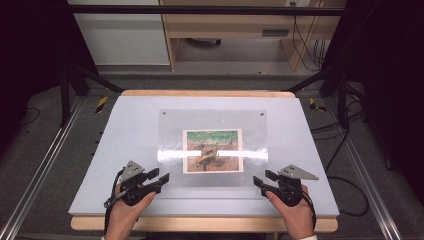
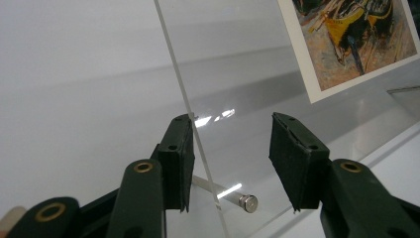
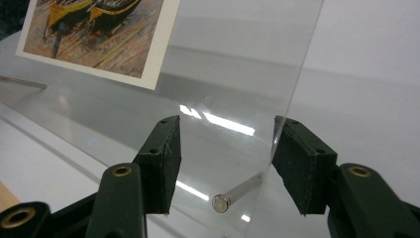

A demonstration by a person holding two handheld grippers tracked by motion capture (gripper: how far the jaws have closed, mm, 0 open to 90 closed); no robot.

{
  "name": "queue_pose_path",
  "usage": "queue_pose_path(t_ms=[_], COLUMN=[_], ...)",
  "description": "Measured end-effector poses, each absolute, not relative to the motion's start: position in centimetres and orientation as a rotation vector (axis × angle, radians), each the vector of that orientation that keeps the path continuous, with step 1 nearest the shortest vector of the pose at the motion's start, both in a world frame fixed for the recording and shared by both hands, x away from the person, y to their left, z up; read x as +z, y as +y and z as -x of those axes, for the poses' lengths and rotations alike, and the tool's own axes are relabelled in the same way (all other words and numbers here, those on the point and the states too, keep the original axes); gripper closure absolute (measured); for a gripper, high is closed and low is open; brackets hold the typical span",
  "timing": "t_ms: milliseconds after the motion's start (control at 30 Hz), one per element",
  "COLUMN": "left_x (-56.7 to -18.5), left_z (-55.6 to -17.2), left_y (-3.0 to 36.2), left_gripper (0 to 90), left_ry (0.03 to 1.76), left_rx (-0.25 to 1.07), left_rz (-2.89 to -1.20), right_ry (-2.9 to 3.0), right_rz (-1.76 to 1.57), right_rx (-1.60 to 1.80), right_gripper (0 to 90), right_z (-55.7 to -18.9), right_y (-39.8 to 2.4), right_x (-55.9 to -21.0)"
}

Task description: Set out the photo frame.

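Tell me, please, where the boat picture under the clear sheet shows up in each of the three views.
High view: the boat picture lies mid-table under the clear acrylic sheet.
Left gripper view: boat picture at upper right.
Right gripper view: boat picture at upper left.
Shared landmark: the picture's white border.

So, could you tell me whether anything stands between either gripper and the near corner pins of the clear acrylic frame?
Nothing visible does. The left gripper has its jaws open astride the clear acrylic frame's near left edge, with the left pin just ahead. The right gripper likewise straddles the near right edge, its pin unobstructed.
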State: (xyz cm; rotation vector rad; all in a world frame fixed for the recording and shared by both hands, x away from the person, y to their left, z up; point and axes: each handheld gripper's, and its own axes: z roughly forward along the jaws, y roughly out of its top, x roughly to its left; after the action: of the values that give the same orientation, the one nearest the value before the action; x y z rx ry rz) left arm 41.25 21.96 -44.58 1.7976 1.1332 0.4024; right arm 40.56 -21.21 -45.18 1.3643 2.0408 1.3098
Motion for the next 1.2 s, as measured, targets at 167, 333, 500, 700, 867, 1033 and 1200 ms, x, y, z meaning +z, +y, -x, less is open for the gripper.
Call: queue_pose_path(t_ms=[167,333,500,700,867,1033,1200], left_x=[-44.5,-44.5,-44.5,-44.5,-44.5,-44.5,-44.5], left_z=[-41.1,-41.0,-40.9,-40.6,-40.4,-40.2,-39.8], left_y=[21.9,21.9,22.0,21.9,21.9,21.9,21.7], left_gripper=[53.1,53.8,54.8,56.3,57.5,58.1,58.4], left_ry=[1.136,1.136,1.135,1.147,1.146,1.143,1.140], left_rx=[0.407,0.411,0.409,0.419,0.421,0.431,0.455], left_rz=[-1.800,-1.802,-1.806,-1.808,-1.812,-1.822,-1.834], right_ry=[2.043,2.044,2.045,2.049,2.049,2.052,2.052], right_rz=[-1.360,-1.363,-1.364,-1.363,-1.362,-1.362,-1.363], right_rx=[1.306,1.304,1.303,1.298,1.292,1.289,1.284], right_gripper=[46.8,48.0,49.0,50.8,52.1,53.4,55.0], right_z=[-40.4,-40.3,-40.2,-40.0,-39.8,-39.6,-39.4], right_y=[-21.3,-21.3,-21.4,-21.4,-21.5,-21.5,-21.6], right_x=[-45.2,-45.2,-45.2,-45.2,-45.2,-45.2,-45.3])
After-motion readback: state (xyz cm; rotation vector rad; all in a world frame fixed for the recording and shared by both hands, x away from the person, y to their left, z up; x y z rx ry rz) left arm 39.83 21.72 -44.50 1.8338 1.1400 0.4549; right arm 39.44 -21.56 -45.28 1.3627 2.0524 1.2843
